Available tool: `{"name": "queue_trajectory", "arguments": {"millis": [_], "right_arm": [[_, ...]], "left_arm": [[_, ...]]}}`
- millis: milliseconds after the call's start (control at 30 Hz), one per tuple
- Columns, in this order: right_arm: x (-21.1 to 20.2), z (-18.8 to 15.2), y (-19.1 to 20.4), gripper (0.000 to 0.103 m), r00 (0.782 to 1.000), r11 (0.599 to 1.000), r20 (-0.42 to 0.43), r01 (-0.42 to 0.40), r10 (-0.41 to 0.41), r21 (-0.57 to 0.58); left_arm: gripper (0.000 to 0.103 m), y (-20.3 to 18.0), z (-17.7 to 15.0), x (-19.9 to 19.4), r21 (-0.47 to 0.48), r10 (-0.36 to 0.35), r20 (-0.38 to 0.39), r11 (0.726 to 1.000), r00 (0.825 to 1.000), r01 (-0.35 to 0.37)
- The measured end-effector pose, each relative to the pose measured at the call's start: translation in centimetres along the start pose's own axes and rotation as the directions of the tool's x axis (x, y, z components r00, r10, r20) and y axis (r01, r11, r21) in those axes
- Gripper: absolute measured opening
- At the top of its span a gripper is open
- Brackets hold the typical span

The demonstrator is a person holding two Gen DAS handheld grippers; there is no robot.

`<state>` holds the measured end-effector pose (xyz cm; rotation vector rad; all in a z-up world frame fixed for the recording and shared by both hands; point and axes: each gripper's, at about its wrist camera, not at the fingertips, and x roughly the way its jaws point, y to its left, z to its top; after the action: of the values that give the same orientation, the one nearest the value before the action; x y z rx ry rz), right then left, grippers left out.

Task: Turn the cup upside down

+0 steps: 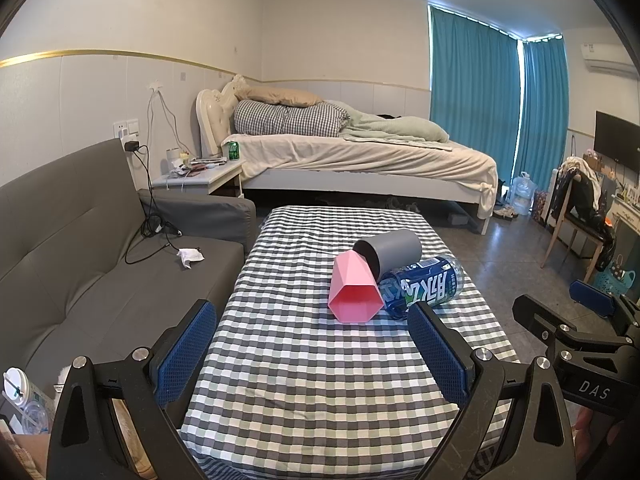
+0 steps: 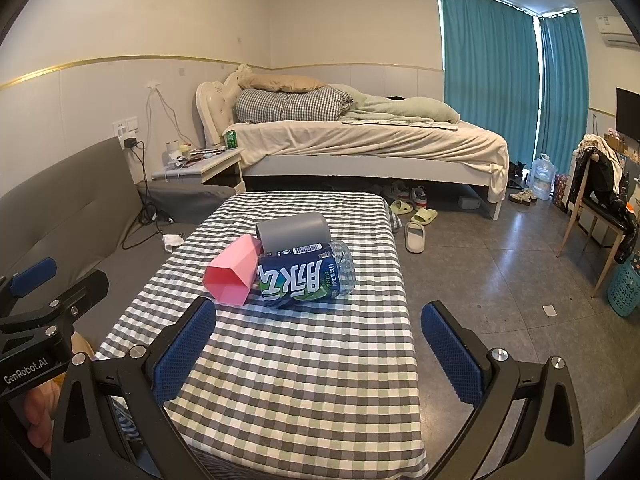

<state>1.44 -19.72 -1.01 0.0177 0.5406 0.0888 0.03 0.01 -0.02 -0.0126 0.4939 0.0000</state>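
You had not begun: both the left gripper (image 1: pixel 312 344) and right gripper (image 2: pixel 320 340) hung released, empty. The pink cup (image 1: pixel 354 290) lay sideways mid-frame on the table (image 1: pixel 320 380); next called for reaching it

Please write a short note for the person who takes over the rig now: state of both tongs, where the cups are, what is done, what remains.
Left tongs: open, empty, short of the objects.
Right tongs: open, empty, also short of them.
Pink faceted plastic cup, grey round cup and blue-labelled plastic bottle all lie on their sides, bunched together on the checked tablecloth.
Done: nothing; no cup stands mouth down.
Left: grasp a cup and set it upside down.
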Motion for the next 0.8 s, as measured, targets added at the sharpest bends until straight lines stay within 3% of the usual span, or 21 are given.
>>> {"name": "queue_trajectory", "arguments": {"millis": [800], "right_arm": [[-0.26,0.07,0.12,0.103,1.0,1.0,0.001,-0.004,0.004,-0.005]], "left_arm": [[0.099,0.45,-0.05,0.26,-0.005,0.004,-0.004,1.0,1.0,-0.004]]}}
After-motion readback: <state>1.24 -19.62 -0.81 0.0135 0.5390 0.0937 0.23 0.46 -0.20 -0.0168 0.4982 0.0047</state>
